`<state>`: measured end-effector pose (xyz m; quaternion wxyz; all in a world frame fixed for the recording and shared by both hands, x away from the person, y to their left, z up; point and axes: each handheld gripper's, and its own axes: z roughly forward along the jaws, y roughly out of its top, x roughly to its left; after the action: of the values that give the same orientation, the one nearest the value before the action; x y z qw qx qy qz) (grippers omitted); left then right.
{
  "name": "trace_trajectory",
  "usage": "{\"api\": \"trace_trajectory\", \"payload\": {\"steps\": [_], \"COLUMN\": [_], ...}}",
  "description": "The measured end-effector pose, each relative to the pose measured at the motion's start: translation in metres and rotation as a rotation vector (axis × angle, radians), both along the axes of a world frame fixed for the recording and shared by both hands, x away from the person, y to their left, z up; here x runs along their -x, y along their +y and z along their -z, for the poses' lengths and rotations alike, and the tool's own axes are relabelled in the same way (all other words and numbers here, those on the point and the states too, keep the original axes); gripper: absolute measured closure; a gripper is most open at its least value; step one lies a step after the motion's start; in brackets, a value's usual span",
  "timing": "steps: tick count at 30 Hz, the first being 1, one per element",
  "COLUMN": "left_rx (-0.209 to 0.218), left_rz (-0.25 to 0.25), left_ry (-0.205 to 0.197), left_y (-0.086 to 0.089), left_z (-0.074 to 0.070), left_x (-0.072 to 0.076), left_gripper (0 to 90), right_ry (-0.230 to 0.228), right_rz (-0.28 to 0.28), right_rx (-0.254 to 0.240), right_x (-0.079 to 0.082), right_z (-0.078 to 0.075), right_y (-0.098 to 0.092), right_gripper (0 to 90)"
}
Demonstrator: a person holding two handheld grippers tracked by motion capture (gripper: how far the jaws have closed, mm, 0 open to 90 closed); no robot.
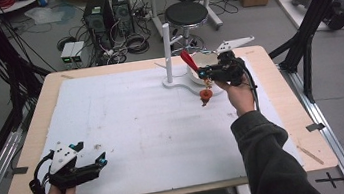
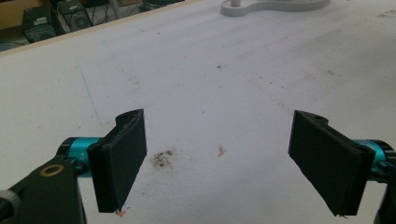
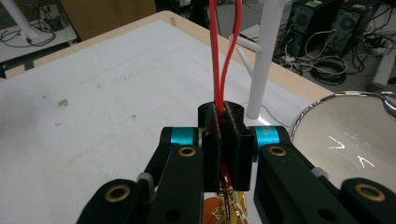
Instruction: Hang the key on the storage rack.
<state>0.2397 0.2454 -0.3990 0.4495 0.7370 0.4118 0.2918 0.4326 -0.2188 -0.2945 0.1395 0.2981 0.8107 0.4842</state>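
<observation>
Nearest the camera, the left tool (image 1: 75,162) rests low at the front-left corner of the desk (image 1: 37,125), jaws spread wide with nothing between them; the left gripper view looks through that gap at bare, smudged white mat (image 2: 210,84).

Across to the right, the right tool (image 1: 222,70) is held up at the far side, jaws pressed together on a red loop (image 3: 224,56) that rises above them. In the high view an orange charm (image 1: 205,95) dangles below the tool, and in the right gripper view there is something gold and orange just under the jaws, though it is too cropped to say quite what. The peg stand (image 1: 168,52) is just to the tool's left, and a bowl (image 3: 355,135) sits right beside the tool, behind the stand's base.

I'd judge the loop is meant for one of the stand's pegs. To do that well, keep the grip firm, lift so the open top of the loop clears the peg tip, bring it over squarely, then lower before letting go. The charm's swing could pull the loop off line, so go slowly.

The desk has a pale wood rim under the mat. Beyond it are a black stool (image 1: 186,14), computer towers (image 1: 99,16), tangled cables and grey floor.
</observation>
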Motion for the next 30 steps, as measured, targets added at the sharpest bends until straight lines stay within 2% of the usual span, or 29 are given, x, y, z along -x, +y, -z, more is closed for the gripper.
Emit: {"api": "trace_trajectory", "payload": {"steps": [18, 25, 30], "left_rx": [0.01, 0.014, 0.009], "left_rz": [-0.009, -0.019, -0.019], "left_ry": [-0.011, -0.019, -0.019], "left_y": [0.003, 0.007, 0.008], "left_z": [-0.001, -0.002, -0.002], "left_x": [0.0, 0.002, 0.003], "left_gripper": [19.8, 19.8, 19.8], "right_ry": [-0.009, 0.007, 0.019], "right_rz": [0.033, 0.061, 0.085], "right_rx": [-0.019, -0.013, 0.014], "right_x": [-0.017, -0.025, -0.032], "right_z": [0.008, 0.015, 0.019], "right_y": [0.035, 0.047, 0.056], "right_gripper": [85.9, 85.9, 85.9]}}
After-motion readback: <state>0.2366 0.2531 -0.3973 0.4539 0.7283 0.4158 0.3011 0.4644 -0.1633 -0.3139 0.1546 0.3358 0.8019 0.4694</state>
